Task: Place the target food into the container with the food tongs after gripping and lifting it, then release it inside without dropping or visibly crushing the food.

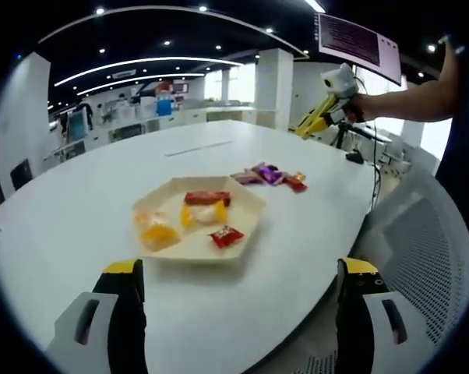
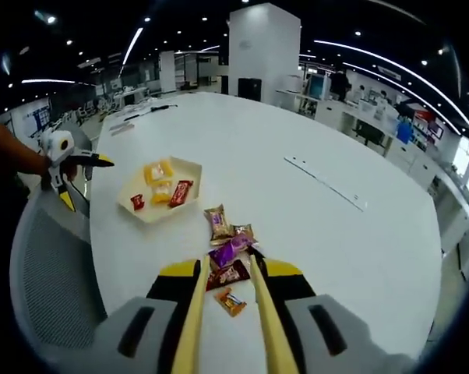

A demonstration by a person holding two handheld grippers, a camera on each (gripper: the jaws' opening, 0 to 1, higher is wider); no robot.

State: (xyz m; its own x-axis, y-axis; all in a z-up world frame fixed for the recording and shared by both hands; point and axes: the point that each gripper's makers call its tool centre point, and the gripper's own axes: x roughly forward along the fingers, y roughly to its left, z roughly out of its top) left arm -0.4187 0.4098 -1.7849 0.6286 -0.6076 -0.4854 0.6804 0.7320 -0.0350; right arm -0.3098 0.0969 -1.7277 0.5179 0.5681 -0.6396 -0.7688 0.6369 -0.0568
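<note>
Two yellow tongs arms (image 2: 230,300), pinched in the right claw (image 2: 229,274), straddle a purple wrapped sweet (image 2: 228,252) on the white worktop (image 2: 320,226); squeeze gently before lifting toward the beige hexagonal tray (image 2: 189,167); left claw (image 1: 238,279) spread, idle

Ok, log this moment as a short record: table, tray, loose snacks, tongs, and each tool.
table: white table
tray: cream tray holding wrapped snacks, yellow and red
loose snacks: small pile of wrapped snacks on the table beside the tray
tongs: yellow tongs in the right tool, tips reaching the pile
right tool: right tool, shut on the tongs
left tool: left tool, open, holding nothing, facing the tray
</note>
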